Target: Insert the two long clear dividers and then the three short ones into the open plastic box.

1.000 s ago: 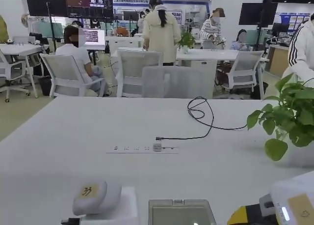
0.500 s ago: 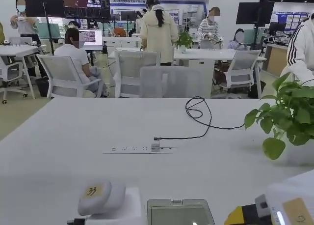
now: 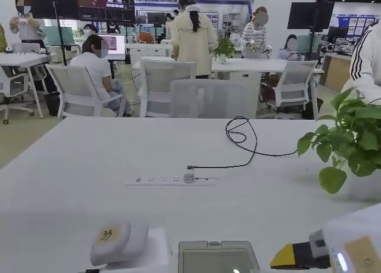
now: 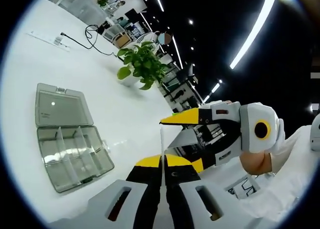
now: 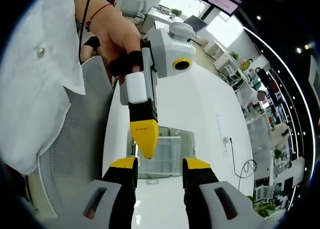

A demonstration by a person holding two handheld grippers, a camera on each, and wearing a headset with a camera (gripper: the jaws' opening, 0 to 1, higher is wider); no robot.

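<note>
Fingers of left gripper [image 4: 162,163] closed on 1 clear divider [image 4: 161,139], edge-on, barely discernible; those of right gripper [image 5: 159,166] apart, empty; box [image 3: 218,258] on desk [image 3: 119,154] cut off below.

Socket strip [image 3: 169,180] is set flush in the white table [image 3: 71,166]. Black cable [image 3: 244,143] plugs in at its right end and loops off behind it. Plant [image 3: 348,143] is further right, chairs [image 3: 208,100] way behind.

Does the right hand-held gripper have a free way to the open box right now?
Probably not straight ahead: the left hand-held gripper, shut on a clear divider, hangs between the right hand-held gripper's open jaws and the plastic box.
</note>
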